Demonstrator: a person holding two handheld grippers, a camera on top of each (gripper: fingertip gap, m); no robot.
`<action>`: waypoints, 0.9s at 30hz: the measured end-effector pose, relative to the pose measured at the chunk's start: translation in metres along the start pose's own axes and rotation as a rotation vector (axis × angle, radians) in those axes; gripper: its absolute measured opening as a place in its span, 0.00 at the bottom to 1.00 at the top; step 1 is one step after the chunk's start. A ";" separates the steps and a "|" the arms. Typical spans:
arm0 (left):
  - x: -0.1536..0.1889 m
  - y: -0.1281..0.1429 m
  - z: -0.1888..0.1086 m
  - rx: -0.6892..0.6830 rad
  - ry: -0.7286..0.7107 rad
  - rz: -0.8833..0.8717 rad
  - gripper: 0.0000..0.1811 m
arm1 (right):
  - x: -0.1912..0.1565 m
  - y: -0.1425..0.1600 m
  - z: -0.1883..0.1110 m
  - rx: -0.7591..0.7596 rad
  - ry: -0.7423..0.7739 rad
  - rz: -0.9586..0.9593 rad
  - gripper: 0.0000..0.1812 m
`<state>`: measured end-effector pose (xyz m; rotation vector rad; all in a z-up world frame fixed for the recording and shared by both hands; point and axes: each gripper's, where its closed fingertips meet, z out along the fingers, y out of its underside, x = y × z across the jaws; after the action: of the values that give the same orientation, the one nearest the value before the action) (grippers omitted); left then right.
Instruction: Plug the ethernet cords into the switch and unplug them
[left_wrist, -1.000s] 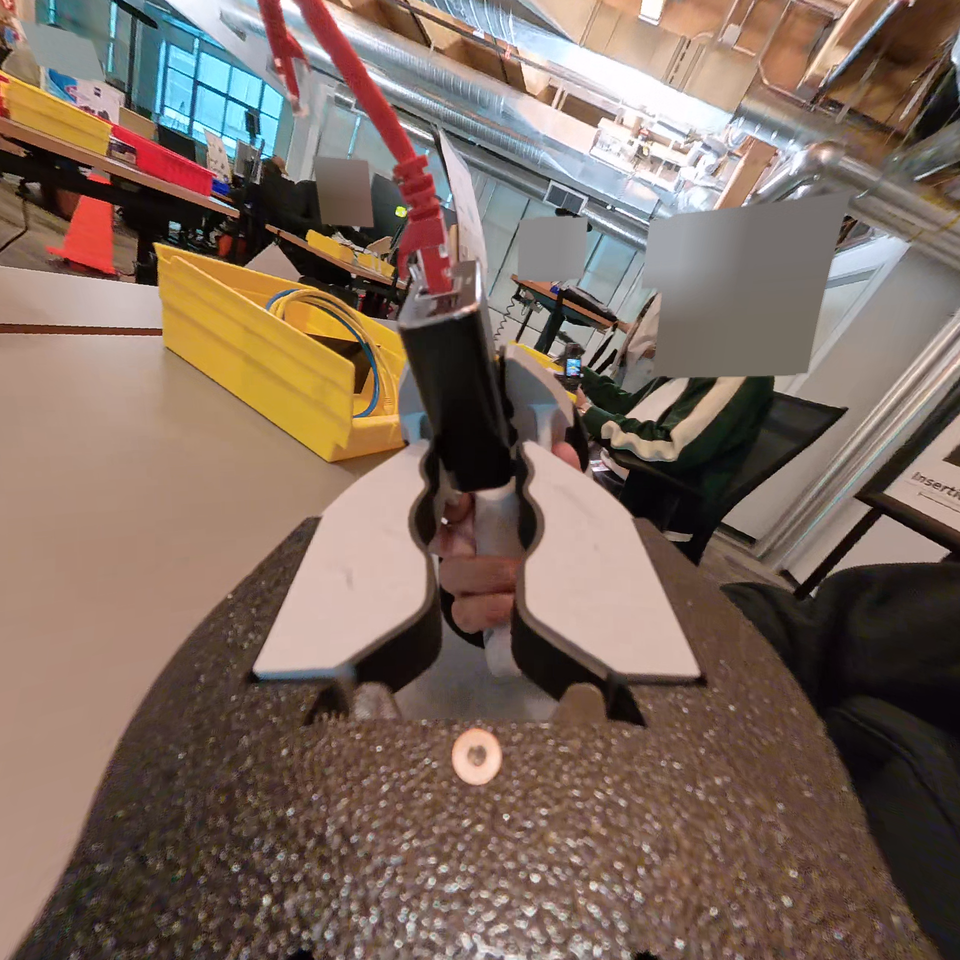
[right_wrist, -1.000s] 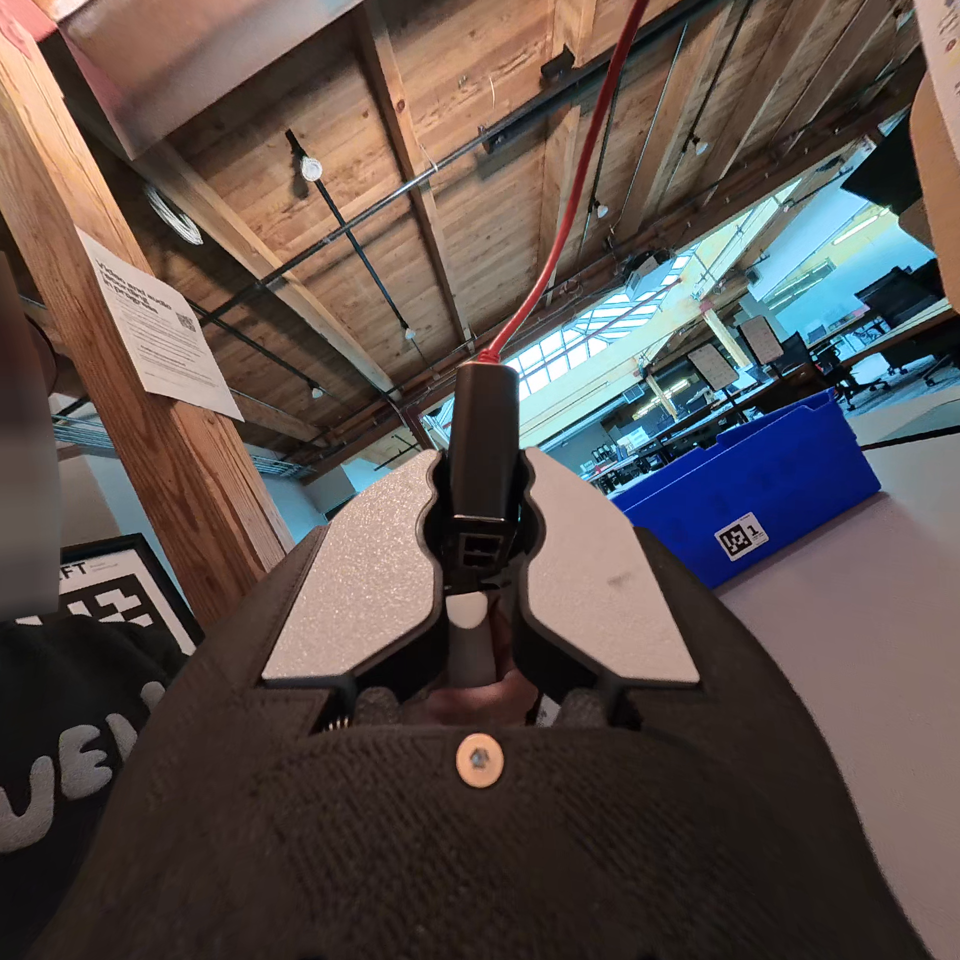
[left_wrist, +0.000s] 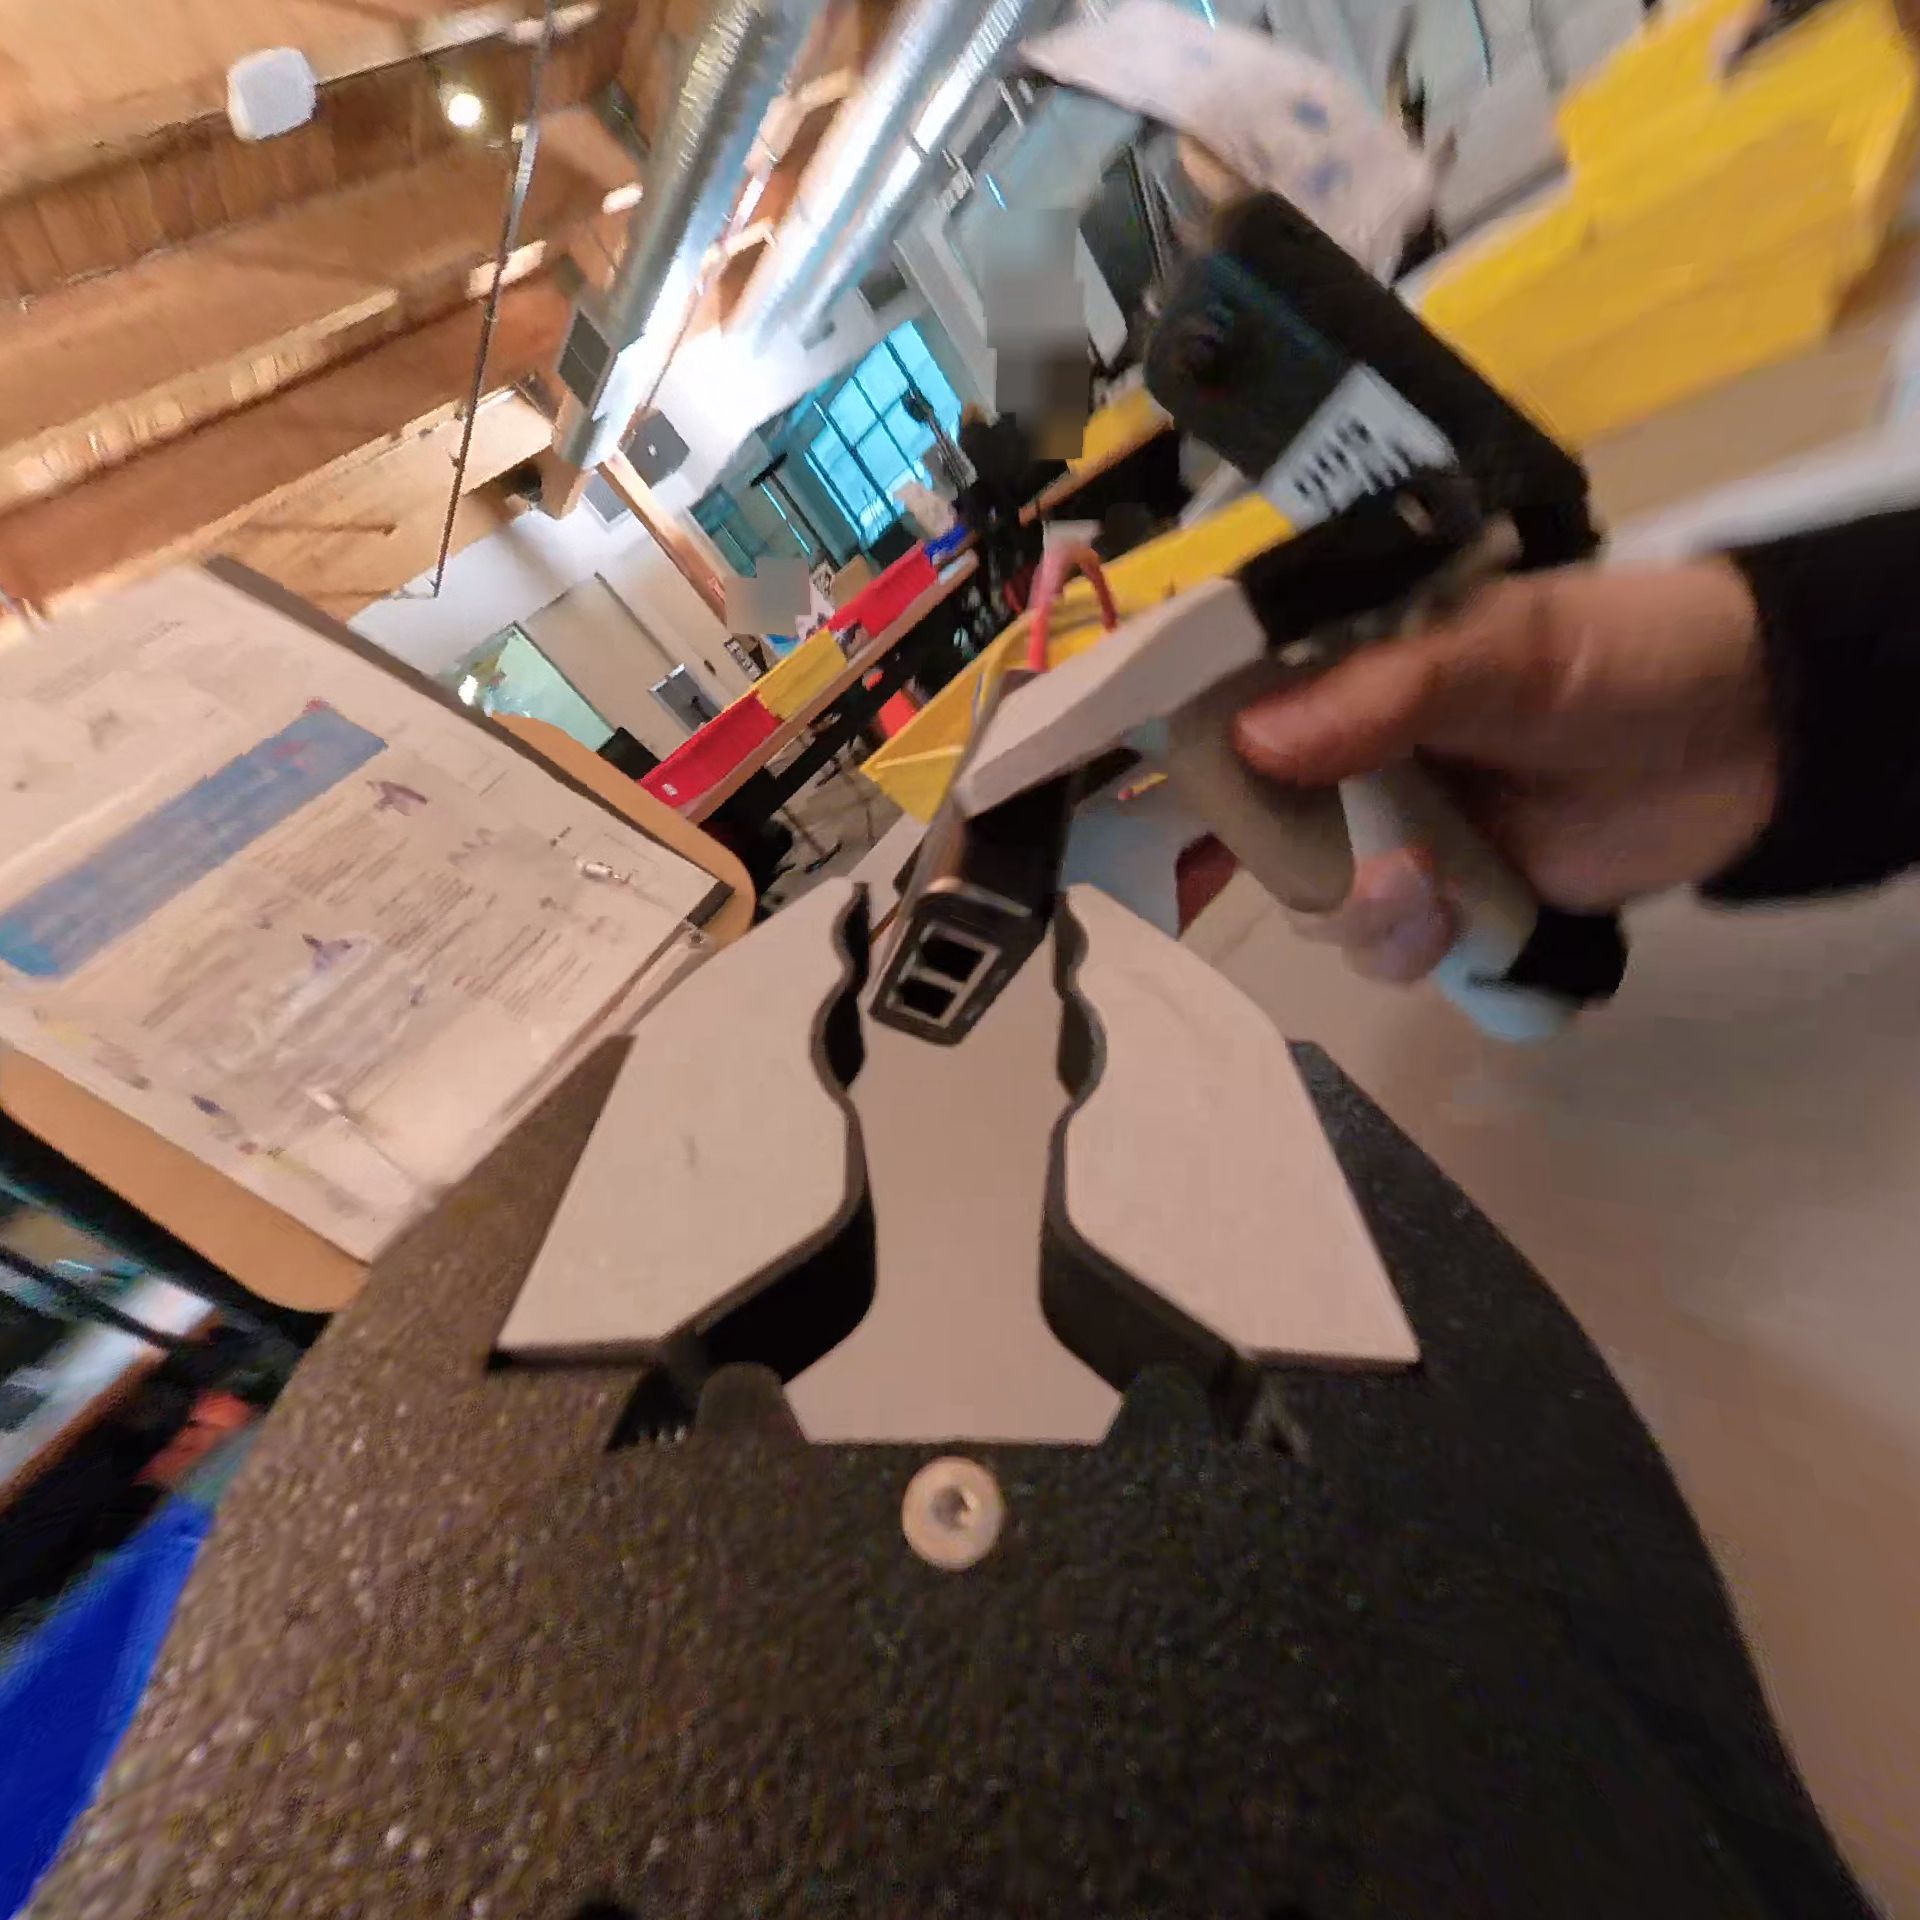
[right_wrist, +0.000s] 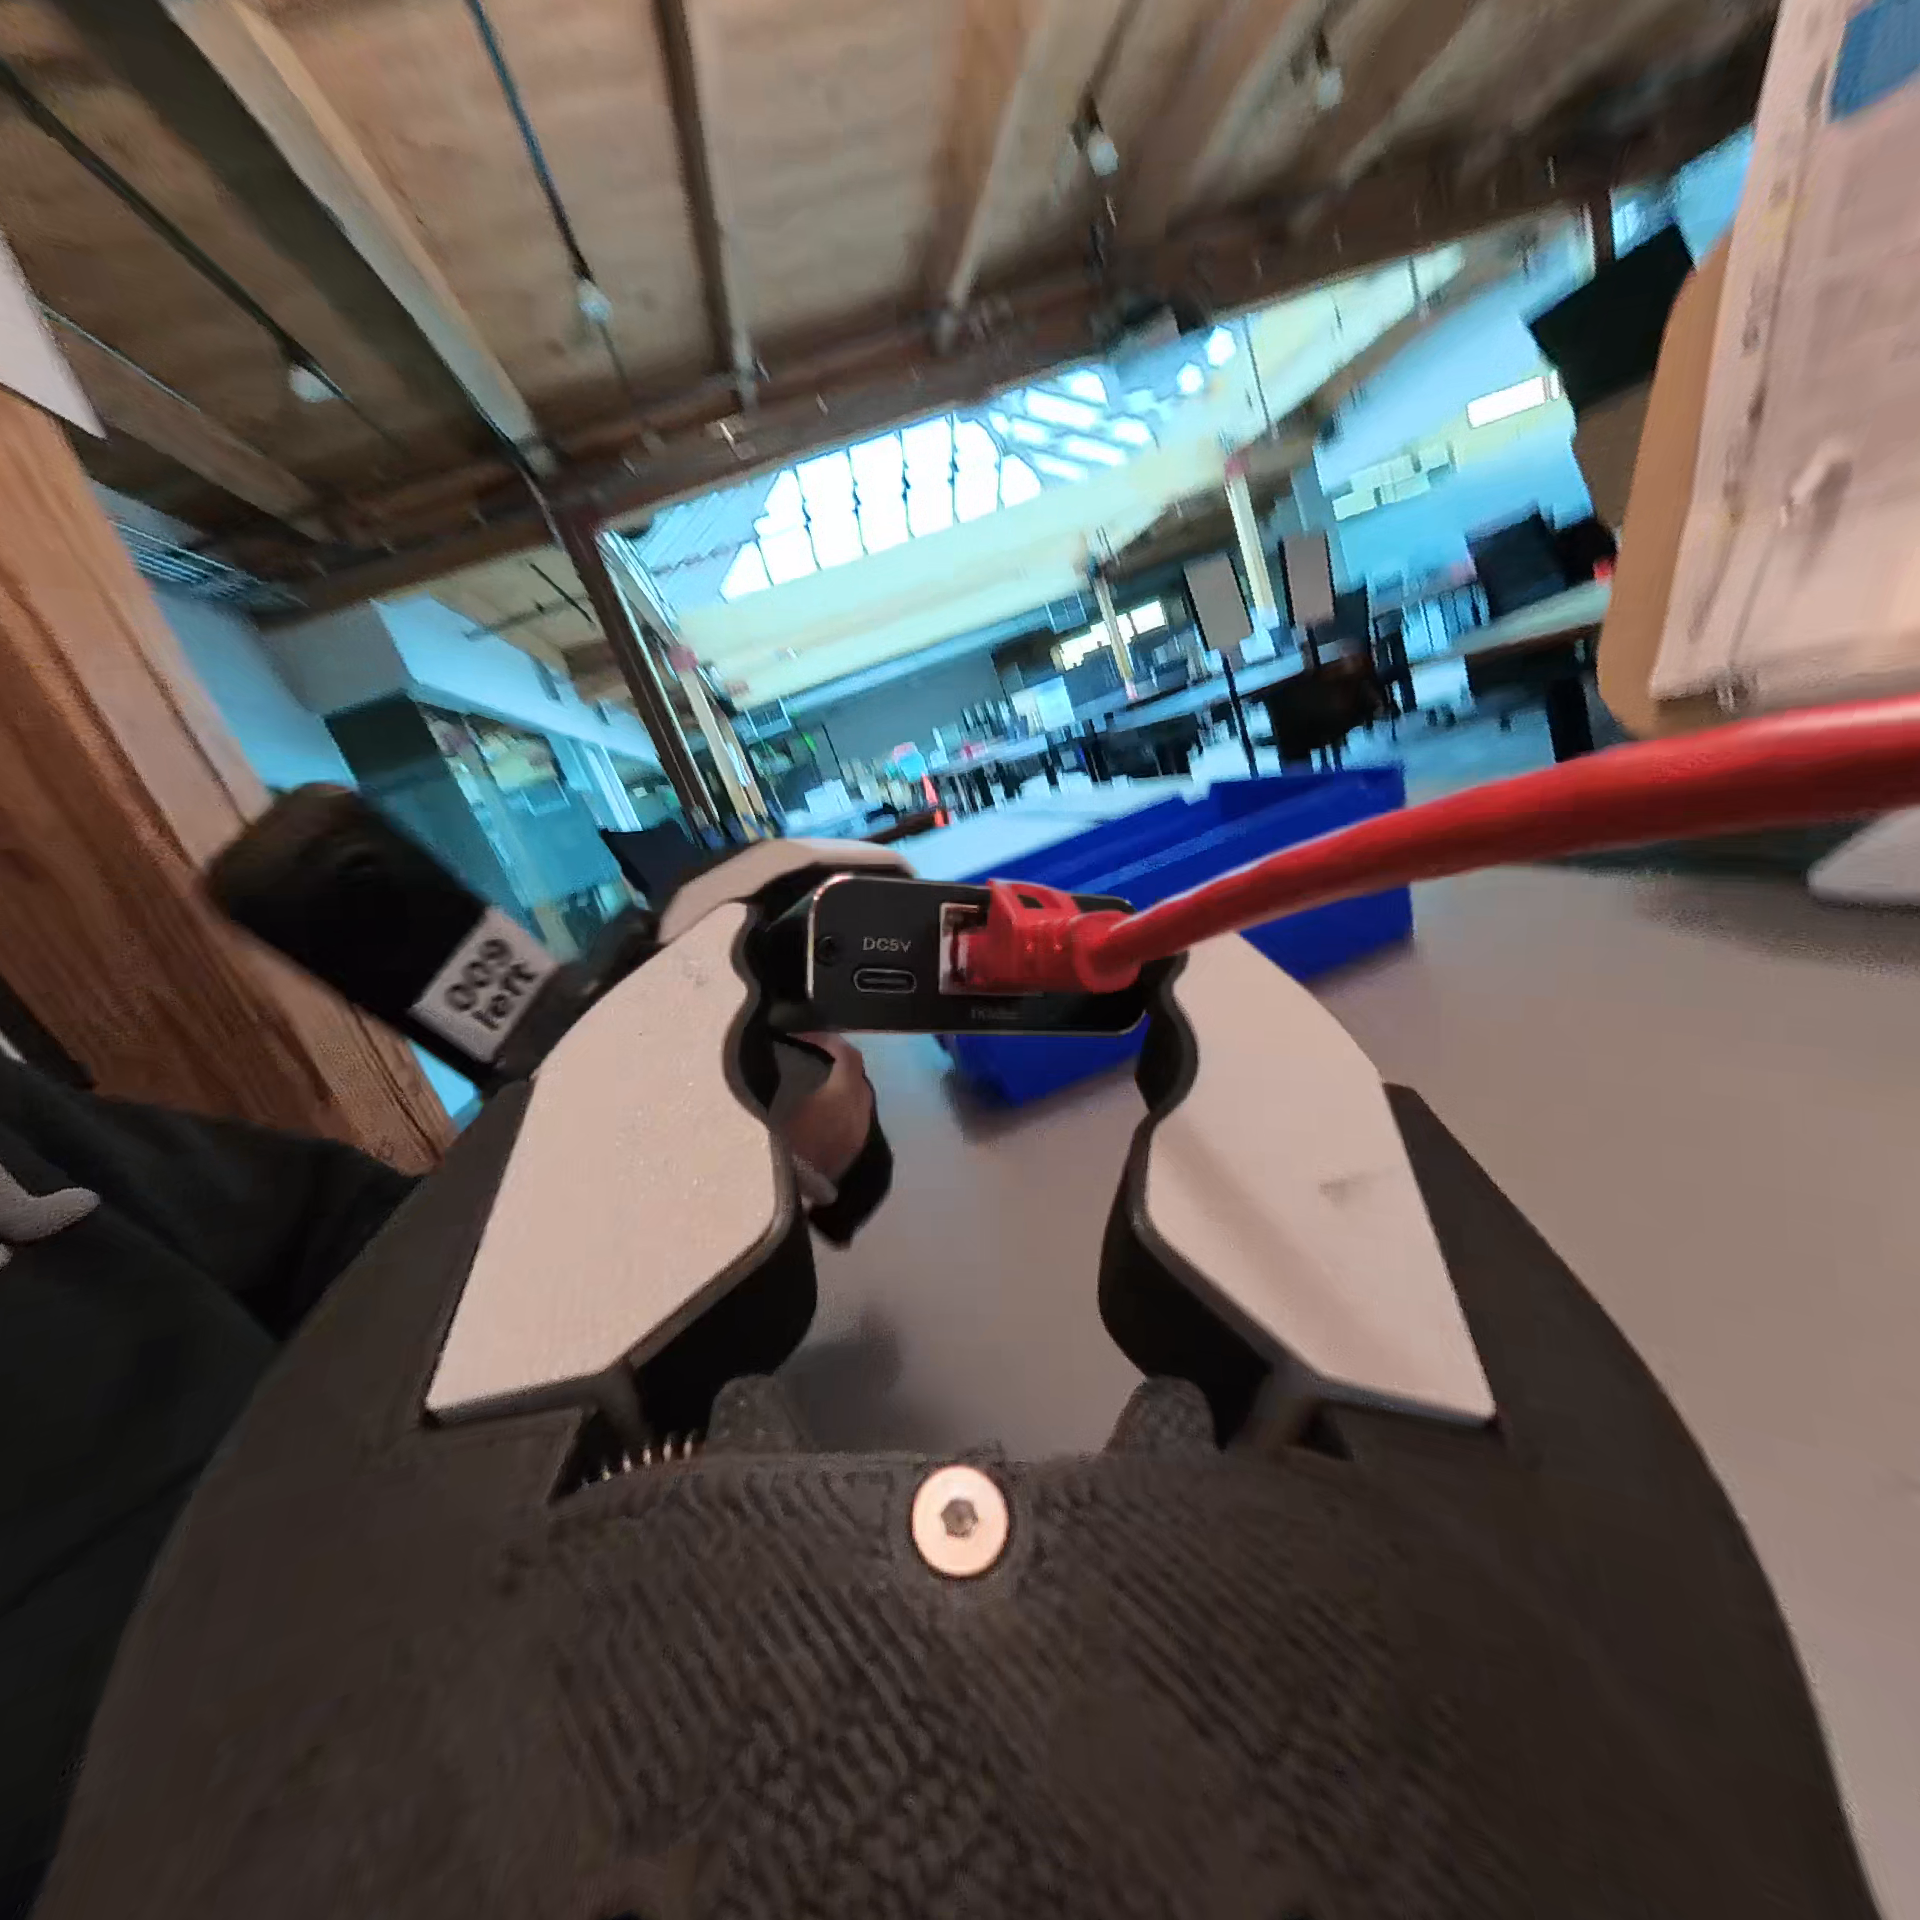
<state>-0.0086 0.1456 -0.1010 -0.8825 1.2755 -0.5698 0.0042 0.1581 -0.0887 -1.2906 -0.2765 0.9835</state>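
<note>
Mostly the two views are smeared by blur, so fine edges are hard to read. On the left, a sheet-covered board is cut off by the frame, and a yellow bin is only partly in view. A blue bin sits on the grey table, half hidden behind the tool.

The right gripper has its jaws spread wide. The black switch lies crosswise between the tips, touching both, so it is clamped across its broad side. From the left wrist view, only one grey finger of that gripper shows, lying over the far end of the switch, with a hand on the handle.

The left gripper frames the switch at its tips. Whether its fingers press on it I cannot tell.

The switch runs lengthwise from one camera toward the other. Its two-port end faces the left camera, and the opposite end faces the right one.

The red cord leaves to the right and is cut off at the edge. Its plug is seated in that end's port.
</note>
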 end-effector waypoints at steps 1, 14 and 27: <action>-0.005 -0.004 -0.001 0.034 -0.002 -0.110 0.23 | -0.005 -0.007 -0.001 0.043 -0.017 -0.047 0.38; 0.014 -0.033 -0.014 0.251 0.454 -0.744 0.37 | -0.052 -0.008 0.005 0.074 -0.159 -0.391 0.37; 0.019 -0.029 -0.022 0.288 0.443 -0.457 0.34 | -0.054 0.002 -0.013 -0.093 -0.212 -0.515 0.36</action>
<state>-0.0228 0.1091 -0.0885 -0.8305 1.3395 -1.3362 -0.0197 0.1096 -0.0764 -1.1166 -0.7841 0.6670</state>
